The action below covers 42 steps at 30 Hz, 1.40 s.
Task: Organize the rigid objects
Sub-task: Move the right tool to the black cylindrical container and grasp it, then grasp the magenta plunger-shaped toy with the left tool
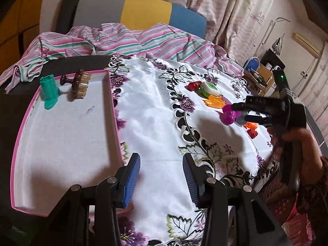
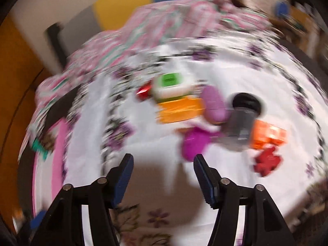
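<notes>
The right tongs point(image 2: 163, 176) hung open and empty above the cluster of small toys on the table point(image 1: 155, 123), nearest the magenta piece point(image 2: 193, 143). The left tongs point(image 1: 162, 176) were also parted with nothing between them, beside the pink-rimmed tray point(image 1: 111, 94), which already held a green holder point(image 1: 49, 92) and a brown brush point(image 1: 79, 85). The right view was blurred, so a good pick probably meant steadying first, then straddling the magenta piece alone, clear of the grey piece point(image 2: 239, 127) touching it.
</notes>
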Tool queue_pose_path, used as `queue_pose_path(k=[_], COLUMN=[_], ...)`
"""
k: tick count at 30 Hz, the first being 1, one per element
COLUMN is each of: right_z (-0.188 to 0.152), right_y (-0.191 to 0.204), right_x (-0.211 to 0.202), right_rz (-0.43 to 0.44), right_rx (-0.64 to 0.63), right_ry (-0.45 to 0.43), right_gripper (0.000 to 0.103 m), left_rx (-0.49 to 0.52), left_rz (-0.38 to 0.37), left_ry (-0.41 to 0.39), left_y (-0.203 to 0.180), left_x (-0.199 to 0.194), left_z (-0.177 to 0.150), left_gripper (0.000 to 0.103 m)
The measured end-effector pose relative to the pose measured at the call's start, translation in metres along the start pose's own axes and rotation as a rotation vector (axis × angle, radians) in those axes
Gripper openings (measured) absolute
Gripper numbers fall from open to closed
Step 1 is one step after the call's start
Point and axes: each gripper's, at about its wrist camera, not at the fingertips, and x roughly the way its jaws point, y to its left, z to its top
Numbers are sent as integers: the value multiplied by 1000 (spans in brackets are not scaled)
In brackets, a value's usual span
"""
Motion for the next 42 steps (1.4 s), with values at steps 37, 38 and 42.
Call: queue_pose_path(k=[37, 38, 42], right_z=[38, 36, 32], right_y=[-43, -40, -18], right_x=[45, 46, 44], right_rz=[4, 20, 105], right_rx=[17, 6, -74], right_ry=[52, 59, 56], right_gripper=[46, 45, 46], left_rx=[99, 103, 114], left_rz=[-40, -40, -46], left_ry=[52, 53, 61], left_y=[-48, -50, -58], left_x=[27, 29, 36], left_z=[2, 3, 10], left_gripper=[43, 43, 43])
